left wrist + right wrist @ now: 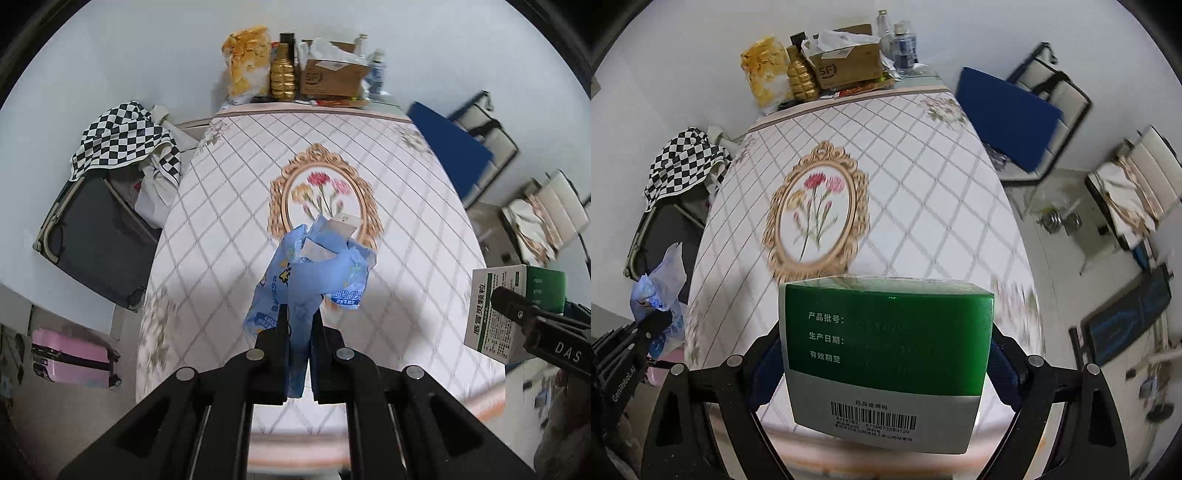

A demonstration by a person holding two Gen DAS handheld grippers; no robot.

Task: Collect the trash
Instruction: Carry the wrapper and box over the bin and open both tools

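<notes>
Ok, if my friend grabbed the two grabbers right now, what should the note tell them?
Left gripper: shut on the crumpled blue wrapper, held above the table.
Right gripper: jaws wide, clamped on the green and white medicine box, also in the air.
Done: both trash pieces are picked up.
Left: drop them in a bin; none shows in either view, so find it first. The clutter at the table's far end is untouched.

Left gripper (300, 314), jaws closed on a crumpled blue wrapper (314, 273) above the table (229, 206) with its quilted floral cloth. At right, the right gripper (532, 321) grips a green-and-white box (495, 306). Far table edge: yellow bag (246, 61), gold bottle (282, 74), carton (328, 75).
</notes>
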